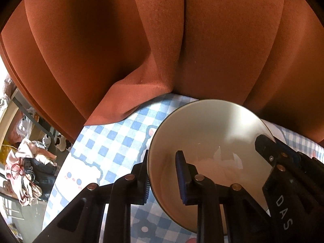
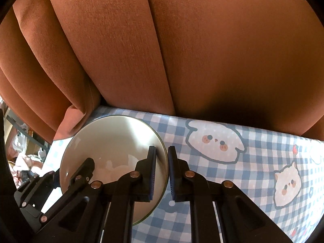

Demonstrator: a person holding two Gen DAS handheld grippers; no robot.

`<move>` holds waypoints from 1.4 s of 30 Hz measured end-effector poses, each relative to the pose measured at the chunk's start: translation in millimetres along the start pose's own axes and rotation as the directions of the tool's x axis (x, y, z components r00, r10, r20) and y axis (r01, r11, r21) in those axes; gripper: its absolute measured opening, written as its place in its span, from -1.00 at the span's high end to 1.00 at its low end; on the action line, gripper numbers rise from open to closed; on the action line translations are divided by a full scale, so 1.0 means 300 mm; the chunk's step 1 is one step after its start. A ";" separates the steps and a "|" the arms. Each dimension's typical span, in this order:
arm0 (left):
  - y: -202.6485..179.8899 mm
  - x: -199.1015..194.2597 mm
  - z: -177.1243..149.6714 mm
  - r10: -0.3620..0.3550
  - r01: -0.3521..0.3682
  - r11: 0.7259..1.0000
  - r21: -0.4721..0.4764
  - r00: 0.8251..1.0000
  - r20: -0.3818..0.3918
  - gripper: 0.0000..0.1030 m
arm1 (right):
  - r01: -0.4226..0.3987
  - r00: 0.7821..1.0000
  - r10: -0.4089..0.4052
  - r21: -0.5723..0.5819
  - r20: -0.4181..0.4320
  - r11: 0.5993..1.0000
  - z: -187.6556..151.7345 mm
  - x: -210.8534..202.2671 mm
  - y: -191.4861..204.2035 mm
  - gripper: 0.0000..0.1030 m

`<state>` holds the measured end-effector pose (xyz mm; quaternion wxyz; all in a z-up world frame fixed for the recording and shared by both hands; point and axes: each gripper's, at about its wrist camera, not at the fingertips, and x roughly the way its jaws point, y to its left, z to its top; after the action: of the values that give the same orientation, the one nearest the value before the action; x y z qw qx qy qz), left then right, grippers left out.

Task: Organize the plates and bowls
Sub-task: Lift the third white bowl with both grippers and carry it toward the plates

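On the blue-and-white checked tablecloth (image 2: 232, 174), close to its far edge where rust-orange curtain (image 1: 182, 40) folds hang down to it, sits a single cream-coloured bowl (image 1: 212, 141). Its inside holds nothing that can be made out; only light patches and soft reflections lie across the glossy bottom and wall. Both grippers straddle its rim from opposite sides. From the left wrist view, the left gripper (image 1: 162, 174) has its left finger outside the bowl's left wall and its right finger inside the hollow, the blue pads parted with a clear gap on either side of the rim, so it is open and not pinching. From the right wrist view, the right gripper (image 2: 162, 174) has one finger over the inside of the bowl and the other outside, over the cloth, the rim running between the pads; a narrow gap shows between them and whether either pad touches the rim cannot be told. The bowl's outer wall looks darker than its pale interior. Cartoon animal faces (image 2: 216, 141) are printed on the cloth to the right of the bowl. Beyond the table's left edge, a heap of clothes (image 1: 30, 162) lies lower down, well apart from the bowl.
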<state>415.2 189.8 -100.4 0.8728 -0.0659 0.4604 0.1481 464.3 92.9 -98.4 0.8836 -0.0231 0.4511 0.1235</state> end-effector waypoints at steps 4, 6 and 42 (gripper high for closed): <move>-0.005 -0.010 -0.008 0.010 -0.010 1.000 -0.004 1.000 -0.003 0.60 | -0.011 1.000 0.011 0.000 -0.012 1.000 -0.011 -0.007 -0.011 0.71; -0.010 -0.019 -0.015 0.002 -0.002 1.000 -0.009 1.000 -0.021 0.60 | -0.011 1.000 0.011 0.000 -0.013 1.000 -0.015 -0.019 -0.016 0.71; 0.092 -0.494 -0.193 -0.213 0.197 0.968 0.156 0.973 0.092 0.60 | 0.180 0.978 -0.192 0.140 0.075 0.974 -0.220 -0.609 0.098 0.71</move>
<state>282.3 172.1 -10.7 0.9094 -0.0410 0.4130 0.0263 302.2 75.2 11.2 0.9100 -0.0010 0.4146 0.0106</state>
